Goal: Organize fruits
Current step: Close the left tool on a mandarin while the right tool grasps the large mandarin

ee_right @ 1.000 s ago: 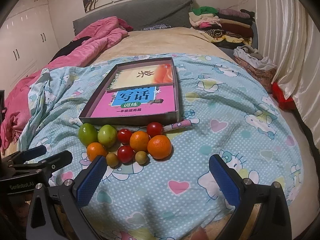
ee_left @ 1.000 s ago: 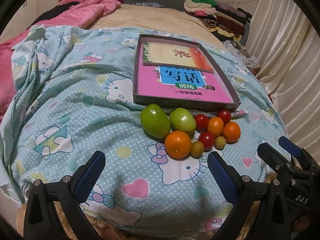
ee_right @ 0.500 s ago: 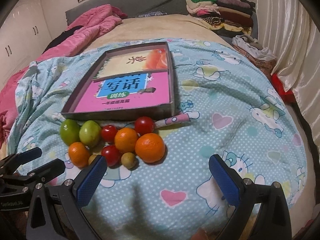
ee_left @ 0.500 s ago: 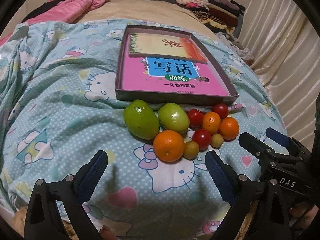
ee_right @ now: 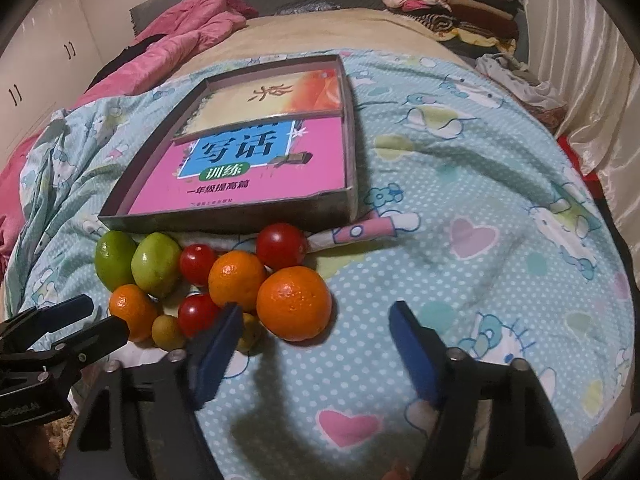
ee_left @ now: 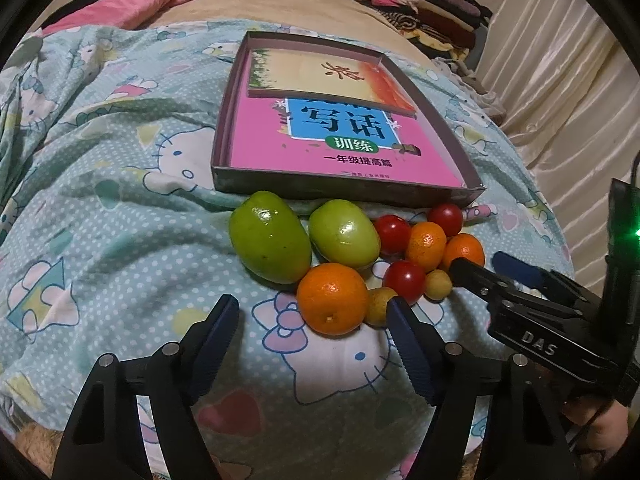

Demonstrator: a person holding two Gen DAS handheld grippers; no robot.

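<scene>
A cluster of fruit lies on the blue bedspread in front of a shallow box (ee_left: 344,190) lined with a pink book. It holds two green fruits (ee_left: 270,248), three oranges, three red tomatoes (ee_left: 404,276) and small yellow-green fruits. My left gripper (ee_left: 312,312) is open, just short of the near orange (ee_left: 332,298). My right gripper (ee_right: 316,320) is open, just short of the big orange (ee_right: 294,304); its left finger overlaps a small fruit. Each gripper shows in the other's view: the right one (ee_left: 488,268), the left one (ee_right: 100,316).
The box (ee_right: 240,216) stands right behind the fruit. A pink pen (ee_right: 360,230) lies by its right corner. Pink blankets (ee_right: 180,36) are at the far left, folded clothes (ee_right: 448,4) at the far right, curtains (ee_left: 568,92) along the right.
Both grippers have moved forward and down toward the fruit cluster, which now looks larger and closer. The fruit has not moved.
</scene>
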